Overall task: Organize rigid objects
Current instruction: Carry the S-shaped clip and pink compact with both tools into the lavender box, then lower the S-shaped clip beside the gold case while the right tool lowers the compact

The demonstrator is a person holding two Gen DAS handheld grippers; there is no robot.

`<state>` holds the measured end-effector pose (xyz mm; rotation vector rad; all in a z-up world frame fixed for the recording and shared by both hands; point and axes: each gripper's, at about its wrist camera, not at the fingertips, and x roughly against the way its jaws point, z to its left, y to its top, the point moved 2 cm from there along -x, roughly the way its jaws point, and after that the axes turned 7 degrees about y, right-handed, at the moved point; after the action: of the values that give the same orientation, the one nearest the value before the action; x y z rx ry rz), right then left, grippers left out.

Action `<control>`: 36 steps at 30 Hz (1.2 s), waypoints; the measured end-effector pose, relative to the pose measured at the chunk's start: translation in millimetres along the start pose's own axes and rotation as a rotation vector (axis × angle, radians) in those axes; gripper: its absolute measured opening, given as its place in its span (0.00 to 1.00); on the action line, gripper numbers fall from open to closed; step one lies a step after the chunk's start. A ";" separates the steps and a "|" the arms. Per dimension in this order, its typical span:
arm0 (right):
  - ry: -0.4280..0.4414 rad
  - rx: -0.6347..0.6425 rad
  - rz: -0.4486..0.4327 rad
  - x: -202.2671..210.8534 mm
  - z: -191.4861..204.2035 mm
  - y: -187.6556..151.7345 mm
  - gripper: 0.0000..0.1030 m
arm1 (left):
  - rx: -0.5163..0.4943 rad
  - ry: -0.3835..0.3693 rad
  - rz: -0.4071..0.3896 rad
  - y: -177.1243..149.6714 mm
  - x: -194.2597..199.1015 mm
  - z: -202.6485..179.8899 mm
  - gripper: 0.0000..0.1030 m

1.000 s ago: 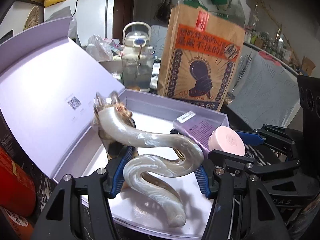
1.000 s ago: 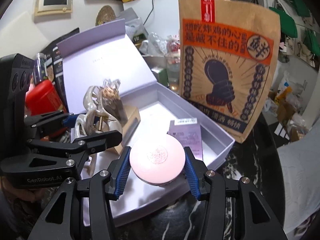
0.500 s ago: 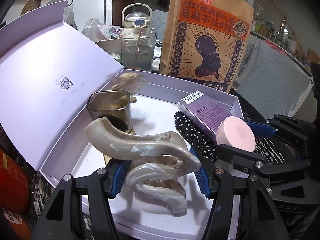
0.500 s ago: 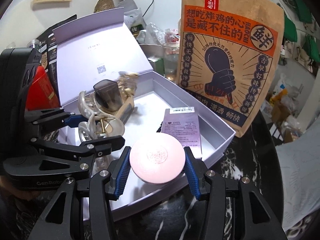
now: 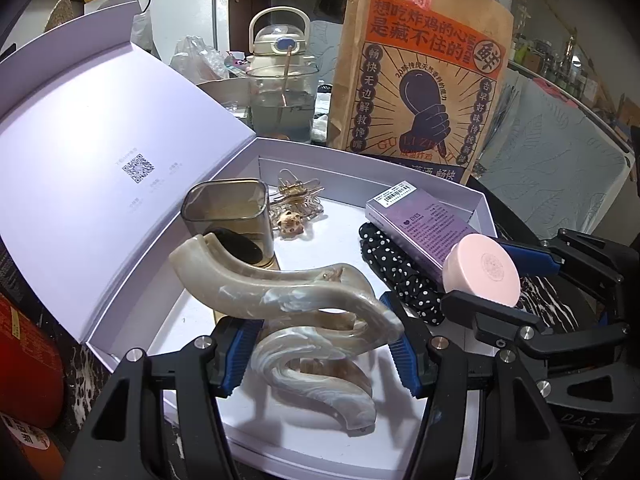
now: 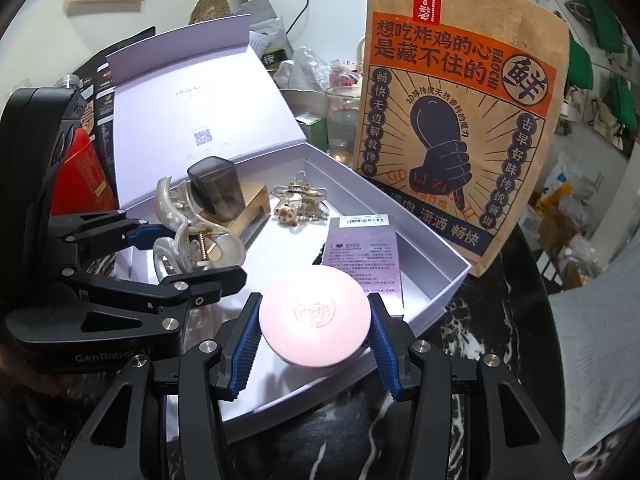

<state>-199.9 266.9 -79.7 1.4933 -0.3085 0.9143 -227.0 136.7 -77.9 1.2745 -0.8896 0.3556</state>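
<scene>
An open lavender gift box (image 5: 478,200) (image 6: 452,280) lies in front of me. My left gripper (image 5: 324,344) is shut on a large pearly hair claw (image 5: 304,300), held over the box's near part; it shows in the right wrist view (image 6: 192,240) too. My right gripper (image 6: 316,324) is shut on a round pink compact (image 6: 314,318), also seen in the left wrist view (image 5: 482,270), above the box's right edge. In the box lie a smoky perfume bottle (image 5: 228,216), a gold hair clip (image 5: 296,200), a purple carton (image 5: 416,224) and a polka-dot pouch (image 5: 396,276).
A tall brown paper bag (image 5: 424,68) (image 6: 460,112) stands right behind the box. The box's lid (image 5: 100,160) leans open at the left. A water jug (image 5: 282,88) stands behind. A red tin (image 5: 24,368) sits at the left. The table is black marble (image 6: 480,360).
The left gripper has lowered and drawn back with the hair claw. The gold hair clip that was beside the claw now lies at the back of the box. The compact stays gripped.
</scene>
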 end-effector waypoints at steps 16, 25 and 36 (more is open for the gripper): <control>-0.032 -0.069 -0.020 15.9 -14.2 5.6 0.65 | -0.007 0.091 0.028 5.9 5.3 0.5 0.58; -0.054 -0.066 -0.018 28.1 -9.9 2.4 0.66 | 0.016 0.110 0.037 4.5 15.2 5.1 0.73; -0.077 -0.064 -0.021 44.2 -4.0 -1.5 0.67 | 0.034 0.124 0.010 1.9 35.7 6.8 0.81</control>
<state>-171.8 285.3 -50.7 1.4719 -0.3739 0.8244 -208.3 122.7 -50.1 1.2659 -0.7876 0.4543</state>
